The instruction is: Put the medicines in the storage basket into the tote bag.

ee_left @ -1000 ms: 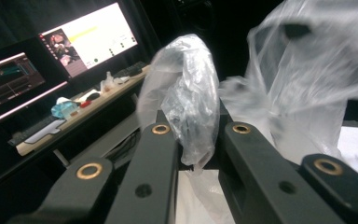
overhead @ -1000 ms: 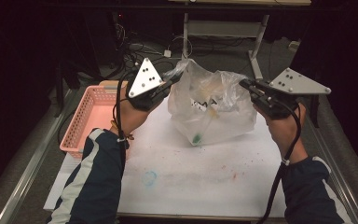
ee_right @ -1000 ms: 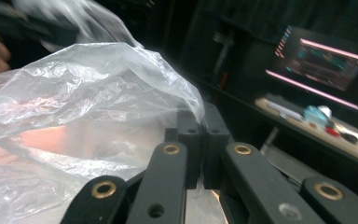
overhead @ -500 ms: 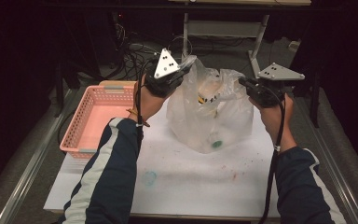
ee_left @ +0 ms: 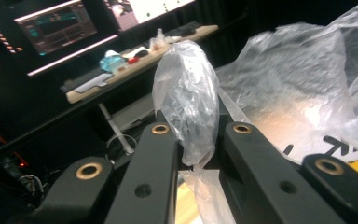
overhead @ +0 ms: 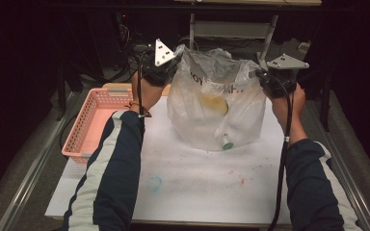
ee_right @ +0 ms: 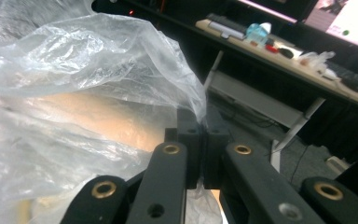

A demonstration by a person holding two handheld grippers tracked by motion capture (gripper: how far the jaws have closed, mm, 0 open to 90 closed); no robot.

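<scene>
Bag (overhead: pixel 217 103) hangs stretched above the table (overhead: pixel 212 192), its bottom just touching, beside the basket (overhead: pixel 96 120). I have my left gripper (overhead: pixel 176 60) and right gripper (overhead: pixel 259 76) each clamped on a top edge.

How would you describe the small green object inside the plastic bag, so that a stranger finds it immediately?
On the white table sheet, find the clear plastic bag held up at both top corners. Low in it, near the right bottom, lies the small round green object, below the yellowish item; it alone is green.
</scene>
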